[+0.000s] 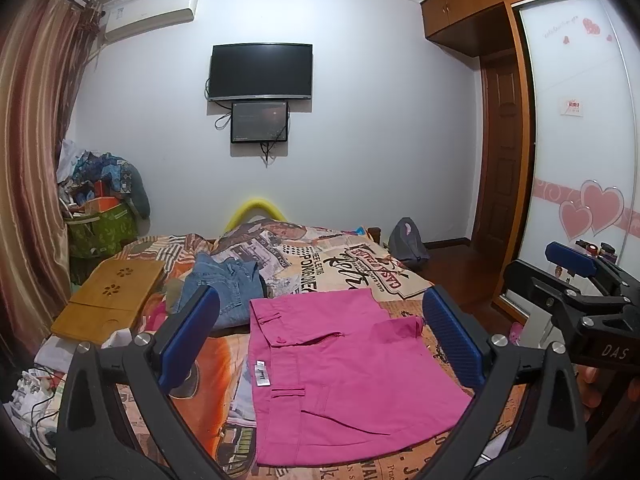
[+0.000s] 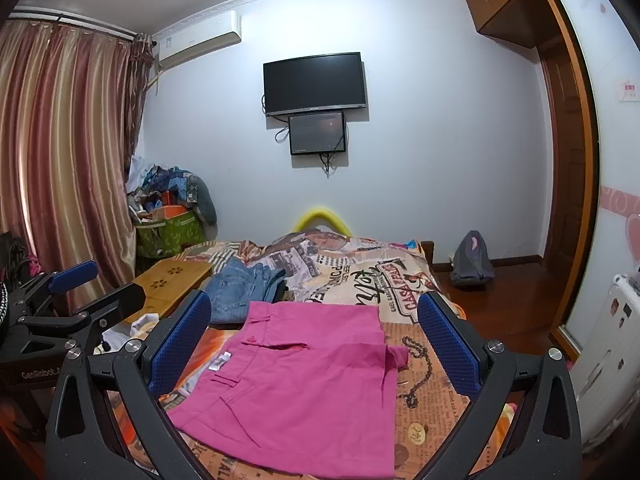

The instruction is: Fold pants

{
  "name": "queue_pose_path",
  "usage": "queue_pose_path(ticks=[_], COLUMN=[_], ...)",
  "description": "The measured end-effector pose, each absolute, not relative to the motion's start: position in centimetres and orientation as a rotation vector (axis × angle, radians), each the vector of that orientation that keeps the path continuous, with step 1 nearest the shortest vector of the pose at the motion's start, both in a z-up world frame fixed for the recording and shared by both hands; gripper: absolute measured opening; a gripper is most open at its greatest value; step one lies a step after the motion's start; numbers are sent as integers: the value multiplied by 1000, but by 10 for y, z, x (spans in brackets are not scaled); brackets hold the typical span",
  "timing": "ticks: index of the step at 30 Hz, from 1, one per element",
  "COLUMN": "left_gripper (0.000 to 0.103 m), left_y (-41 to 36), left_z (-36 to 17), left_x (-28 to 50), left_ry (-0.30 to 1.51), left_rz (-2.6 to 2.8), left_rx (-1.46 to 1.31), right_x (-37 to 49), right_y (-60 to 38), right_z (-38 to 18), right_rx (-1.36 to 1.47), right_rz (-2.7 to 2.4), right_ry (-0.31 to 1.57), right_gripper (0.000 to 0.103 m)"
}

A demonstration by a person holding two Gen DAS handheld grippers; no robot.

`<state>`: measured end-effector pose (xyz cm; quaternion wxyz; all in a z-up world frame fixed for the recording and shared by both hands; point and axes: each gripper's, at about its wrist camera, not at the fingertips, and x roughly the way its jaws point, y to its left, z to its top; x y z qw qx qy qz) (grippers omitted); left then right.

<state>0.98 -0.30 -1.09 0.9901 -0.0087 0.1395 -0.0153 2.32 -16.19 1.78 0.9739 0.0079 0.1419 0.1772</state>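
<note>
Pants: the bright pink cotton pants (image 1: 344,368) lie on the printed newspaper-pattern bedspread (image 1: 352,264) at the near side of the bed, already doubled into a compact block, waistband with belt loops and a white label (image 1: 261,376) along the left.
Loose part: a small pink flap (image 2: 394,354) sticks out at the right edge, rumpled and not lying flat on the layers beside it.
Left gripper: the black left claw with blue pads (image 1: 320,344) hovers above the pants, jaws spread wide, nothing between them.
Right gripper: the black right claw with blue pads (image 2: 314,346) likewise hangs over the garment, spread wide and empty; each claw shows at the edge of the other's view.
Step in hand: judged from the layout, a further fold or a tidy-up of the block is due; neither claw touches cloth.
How to do it well: come down on the right edge and the near hem, pinch all layers together and not only the top one, tuck the flap in first, then carry the edge over level so corners meet the waistband side.
Risk: grabbing the bedspread with the fabric, or dragging the block askew.
Nearby: folded blue denim jeans (image 1: 228,288) lie just beyond the far left corner, and a bamboo lap tray (image 1: 108,300) farther left; keep the fold clear of both.
</note>
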Motion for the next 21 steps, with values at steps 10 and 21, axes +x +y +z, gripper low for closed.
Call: queue_pose_path(ticks=[10,21], left_gripper=[103,103], left_y=[-3,32], left_z=[-17,-39], left_x=[34,142], left_ry=[308,506], left_rz=[-9,-10], left_rx=[20,7], right_x=[37,107], right_y=[-167,-183], right_z=[9,-22], right_rx=[10,-95], right_rz=[344,266], right_ry=[311,432], right_gripper=[103,103])
